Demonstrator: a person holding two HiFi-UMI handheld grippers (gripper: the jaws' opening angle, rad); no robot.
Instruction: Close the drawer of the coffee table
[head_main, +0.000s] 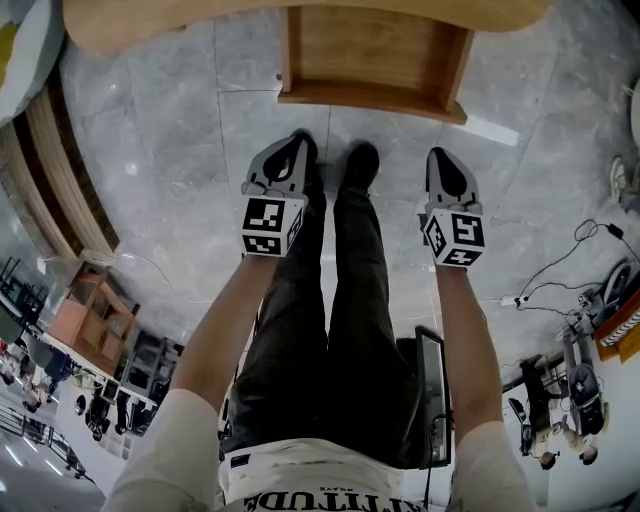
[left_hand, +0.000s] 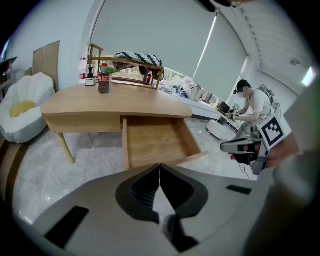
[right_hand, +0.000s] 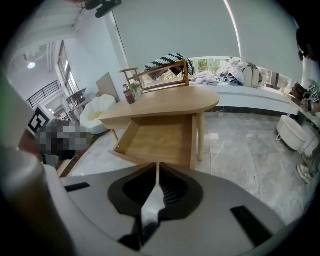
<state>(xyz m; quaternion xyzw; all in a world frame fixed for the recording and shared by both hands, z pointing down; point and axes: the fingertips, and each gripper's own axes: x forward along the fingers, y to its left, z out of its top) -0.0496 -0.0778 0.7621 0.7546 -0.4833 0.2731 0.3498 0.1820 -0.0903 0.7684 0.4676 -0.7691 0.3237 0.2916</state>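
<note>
Drawer (head_main: 372, 58): I see it pulled well out from the front of the coffee table (head_main: 300, 14), its bare wooden bottom showing; it sits at the top of the head view, ahead of both grippers and apart from them.
Coffee table: pale wood with a curved top, standing on grey marbled floor tiles (head_main: 170, 150).
Left gripper (head_main: 298, 142): held out over the floor beside the person's dark shoe (head_main: 360, 165); its own view shows the jaws pressed together with nothing between them.
Right gripper (head_main: 440, 158): level with the left one; the jaws meet with only a hairline slit, gripping nothing.
Marker cubes: I see a black-and-white square pattern on each cube (head_main: 270, 225); these are codes, not words.
Bottle (left_hand: 103, 81): dark drink with a red label, standing on the far part of the table top; the label is too small for me to read.
Shirt print (head_main: 330, 500): large dark letters cut by the frame edge, of which I can read "ITUDE"; a smaller line above is illegible.
</note>
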